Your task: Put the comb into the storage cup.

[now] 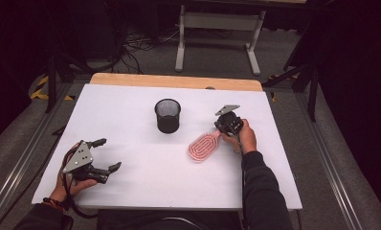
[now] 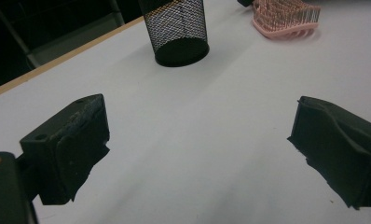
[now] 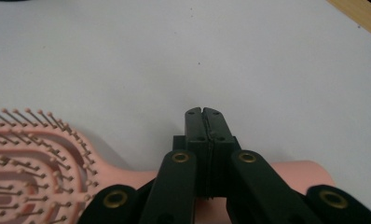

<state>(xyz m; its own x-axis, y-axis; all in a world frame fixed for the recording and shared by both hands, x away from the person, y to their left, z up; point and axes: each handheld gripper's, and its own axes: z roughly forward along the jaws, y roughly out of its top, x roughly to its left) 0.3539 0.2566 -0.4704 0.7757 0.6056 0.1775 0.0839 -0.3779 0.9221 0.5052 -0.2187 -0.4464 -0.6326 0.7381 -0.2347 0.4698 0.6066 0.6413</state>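
Observation:
A pink hairbrush [image 1: 204, 146] lies bristles up on the white table [image 1: 131, 120], right of centre, its handle toward my right gripper [image 1: 220, 131]. In the right gripper view the jaws [image 3: 205, 114] are pressed together with no gap. The brush handle [image 3: 295, 175] crosses beneath them, and the bristled head [image 3: 30, 154] is at the left. I cannot tell whether the jaws touch the handle. My left gripper [image 1: 109, 154] rests near the front left, open wide, with only bare table between its fingers [image 2: 72, 144]. A black mesh cup [image 1: 167, 115] stands upright mid-table, also in the left gripper view [image 2: 179, 28] beside the brush [image 2: 286, 18].
The white sheet ends in a wooden strip [image 1: 176, 81] at the far edge. Metal rails [image 1: 16, 167] run along both sides. A white frame [image 1: 217, 24] and cables stand on the floor beyond.

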